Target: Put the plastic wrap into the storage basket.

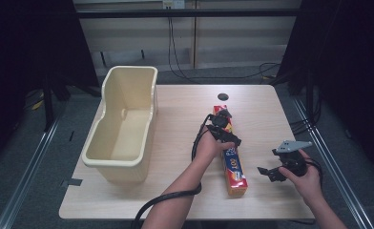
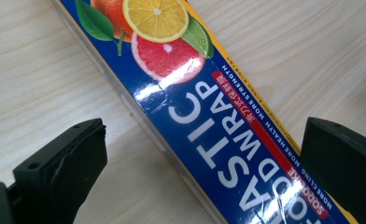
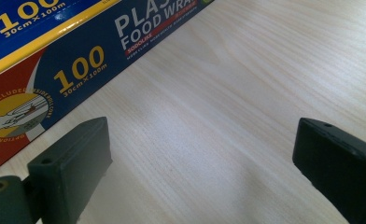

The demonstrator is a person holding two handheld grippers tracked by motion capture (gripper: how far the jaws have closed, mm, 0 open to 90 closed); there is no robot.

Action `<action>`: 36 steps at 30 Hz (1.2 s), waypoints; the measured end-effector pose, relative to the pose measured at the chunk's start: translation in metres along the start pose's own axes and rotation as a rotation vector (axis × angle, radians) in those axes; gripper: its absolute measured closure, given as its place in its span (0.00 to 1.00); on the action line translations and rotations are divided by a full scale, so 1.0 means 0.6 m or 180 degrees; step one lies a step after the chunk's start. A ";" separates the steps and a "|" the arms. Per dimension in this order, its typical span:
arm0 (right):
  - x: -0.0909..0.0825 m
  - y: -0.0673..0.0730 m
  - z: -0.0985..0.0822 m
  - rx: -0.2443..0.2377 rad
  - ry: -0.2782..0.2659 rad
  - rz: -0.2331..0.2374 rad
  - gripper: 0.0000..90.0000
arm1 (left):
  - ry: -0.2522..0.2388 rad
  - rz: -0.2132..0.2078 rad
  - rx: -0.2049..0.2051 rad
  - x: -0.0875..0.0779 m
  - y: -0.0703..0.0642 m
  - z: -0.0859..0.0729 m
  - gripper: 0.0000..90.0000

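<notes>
Plastic food wrap box [image 1: 232, 155] is straddled by the left gripper [image 1: 222, 125], whose jaws are spread wide with the box between them; in the left gripper view [image 2: 204, 119] neither pad is seen pressing on it. The box (blue, with citrus fruit printed on it) is laid lengthwise, near to far, right of the table's [image 1: 175, 200] middle. To its right, the right gripper [image 1: 270, 173] is held with jaws apart over bare wood. A cream plastic tub [image 1: 123, 121] is seen at far left.
</notes>
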State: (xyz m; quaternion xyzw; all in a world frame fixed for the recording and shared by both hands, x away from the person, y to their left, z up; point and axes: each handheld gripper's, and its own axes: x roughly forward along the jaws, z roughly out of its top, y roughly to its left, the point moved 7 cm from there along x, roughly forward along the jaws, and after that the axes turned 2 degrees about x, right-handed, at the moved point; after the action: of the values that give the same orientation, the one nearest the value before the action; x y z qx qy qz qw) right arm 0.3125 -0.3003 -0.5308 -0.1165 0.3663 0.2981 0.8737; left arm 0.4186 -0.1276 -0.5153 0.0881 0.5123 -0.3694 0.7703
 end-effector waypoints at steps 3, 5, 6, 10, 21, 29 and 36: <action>0.000 0.001 0.000 0.0011 0.0019 -0.0015 0.05 | -0.0013 0.0034 -0.0027 0.005 0.000 0.003 0.00; 0.000 0.001 0.000 0.0006 0.0003 0.0003 0.05 | -0.0014 0.0033 -0.0032 0.007 -0.001 0.004 0.00; -0.001 0.000 0.000 0.0021 0.0005 -0.0016 0.05 | 0.0007 0.0009 -0.0050 0.012 -0.003 0.003 0.00; -0.001 0.000 0.000 0.0018 0.0002 -0.0015 0.05 | 0.0040 0.0002 -0.0071 0.017 -0.003 -0.002 0.00; -0.003 -0.002 0.001 0.0015 -0.0030 -0.0031 0.05 | 0.0091 -0.0201 -0.0062 -0.010 0.015 -0.020 0.19; -0.001 0.002 0.002 -0.0023 -0.0014 -0.0002 0.05 | 0.0170 -0.0184 -0.0225 -0.045 0.058 -0.045 0.33; 0.001 0.003 0.003 -0.0025 -0.0018 0.0017 0.05 | 0.0317 -0.0077 -0.0281 -0.065 0.080 -0.054 0.40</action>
State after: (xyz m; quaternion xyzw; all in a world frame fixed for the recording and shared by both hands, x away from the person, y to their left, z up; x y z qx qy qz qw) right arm 0.3127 -0.2982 -0.5300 -0.1181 0.3629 0.3023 0.8735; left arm 0.4190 -0.0580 -0.5088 0.0661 0.5669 -0.3509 0.7424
